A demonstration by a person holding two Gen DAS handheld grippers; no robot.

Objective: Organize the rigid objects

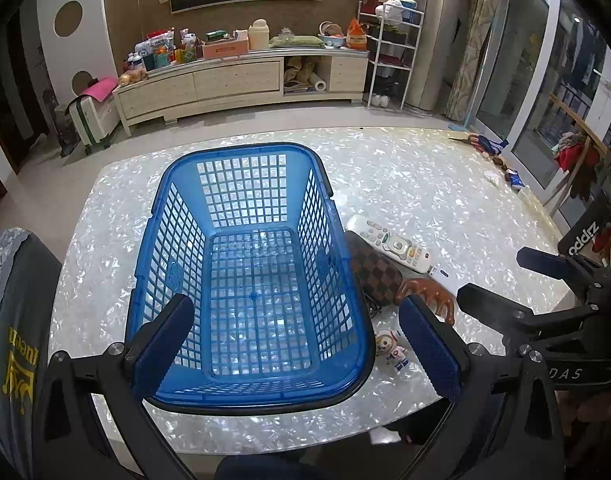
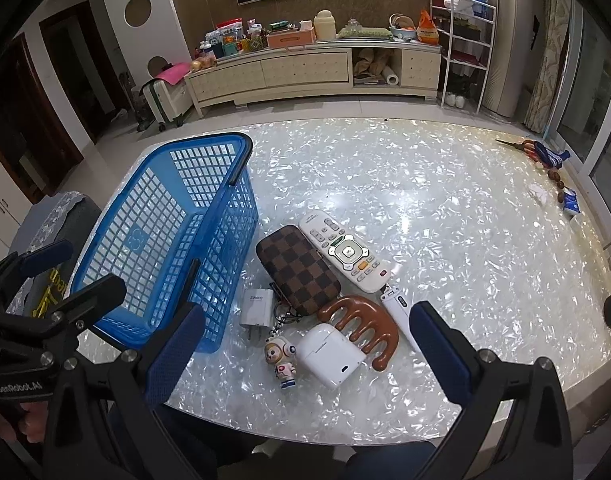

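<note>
My right gripper (image 2: 305, 348) hangs with its jaws spread wide and nothing between them, poised over the cluster of small things on the pearly table (image 2: 445, 208). My left gripper (image 1: 293, 344) is spread just as wide and empty, above the near end of the blue basket (image 1: 241, 184), which has nothing in it yet.

The things to sort all lie just beside the basket's right wall. The white earbud case (image 2: 331, 354) sits nearest me, touching the brown wooden comb (image 2: 365, 326). I judge the case light but smooth and rounded, so it may squirt out of a pinch; I would close on its two flat faces, square on. The comb looks stiff and safe to take across its solid back, not by the teeth. The astronaut keychain figure (image 2: 284, 362) is small and hangs on a chain, which will likely trail. The white charger plug (image 2: 258, 307) is boxy and should hold well by its flat sides. The checkered case (image 2: 299, 266) and the white remote (image 2: 347, 256) lie farther off, side by side and touching; both are long, so a grip near the middle should stop them tipping.
</note>
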